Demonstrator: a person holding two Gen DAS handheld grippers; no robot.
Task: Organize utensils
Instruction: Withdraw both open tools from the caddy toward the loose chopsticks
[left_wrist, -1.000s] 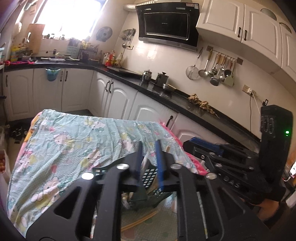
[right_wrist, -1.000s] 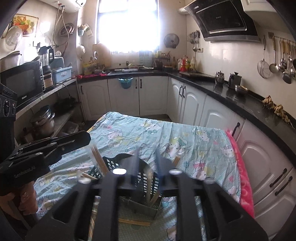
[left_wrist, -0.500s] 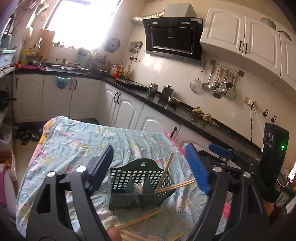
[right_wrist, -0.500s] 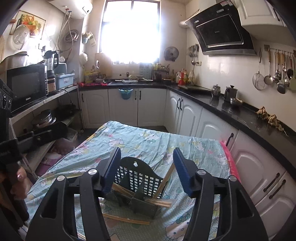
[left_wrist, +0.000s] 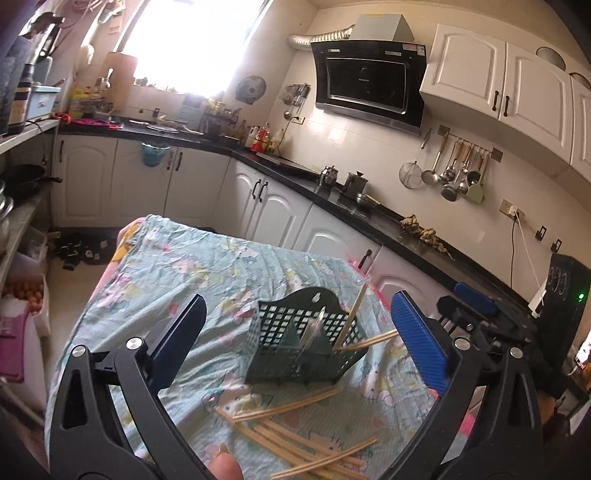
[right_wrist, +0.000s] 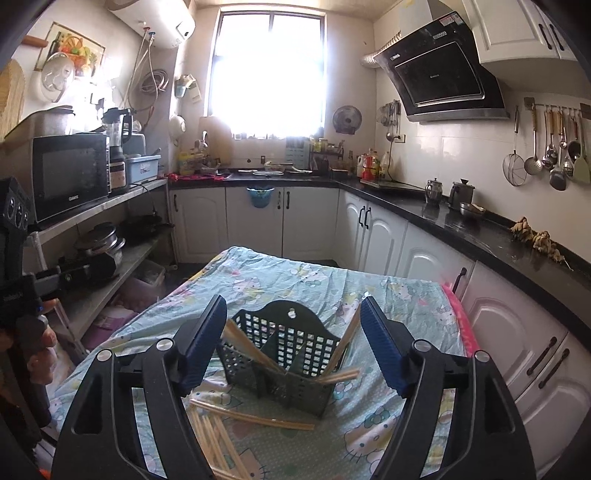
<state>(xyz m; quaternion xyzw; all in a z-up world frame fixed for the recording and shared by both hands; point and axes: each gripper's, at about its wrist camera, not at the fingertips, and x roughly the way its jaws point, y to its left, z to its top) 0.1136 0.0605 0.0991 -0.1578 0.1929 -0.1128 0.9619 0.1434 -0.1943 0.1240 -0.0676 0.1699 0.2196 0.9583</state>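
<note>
A dark green mesh utensil basket (left_wrist: 288, 354) (right_wrist: 306, 387) stands on the cartoon-print cloth. Wooden chopsticks lean in its compartments (left_wrist: 352, 314) (right_wrist: 245, 345). More chopsticks lie loose on the cloth in front of it (left_wrist: 295, 432) (right_wrist: 218, 432). My left gripper (left_wrist: 298, 297) is opening wide, and the basket sits beyond its tips, untouched. My right gripper (right_wrist: 294, 300) is also opening, framing the basket from a short way back, with nothing between its blue pads (right_wrist: 382, 350). In the left wrist view the right gripper (left_wrist: 474, 301) shows at the right edge.
The cloth-covered table (left_wrist: 192, 273) fills the middle of a narrow kitchen. Black counters and white cabinets (right_wrist: 424, 258) run along the right and back. Shelves with a microwave (right_wrist: 70, 173) and pots stand on the left. A hand (right_wrist: 40, 347) holds the left gripper's handle.
Both grippers went from nearly shut close over the basket to wide open and pulled back from it. Chopsticks now rest in the basket, and the loose ones on the cloth have come into view.
</note>
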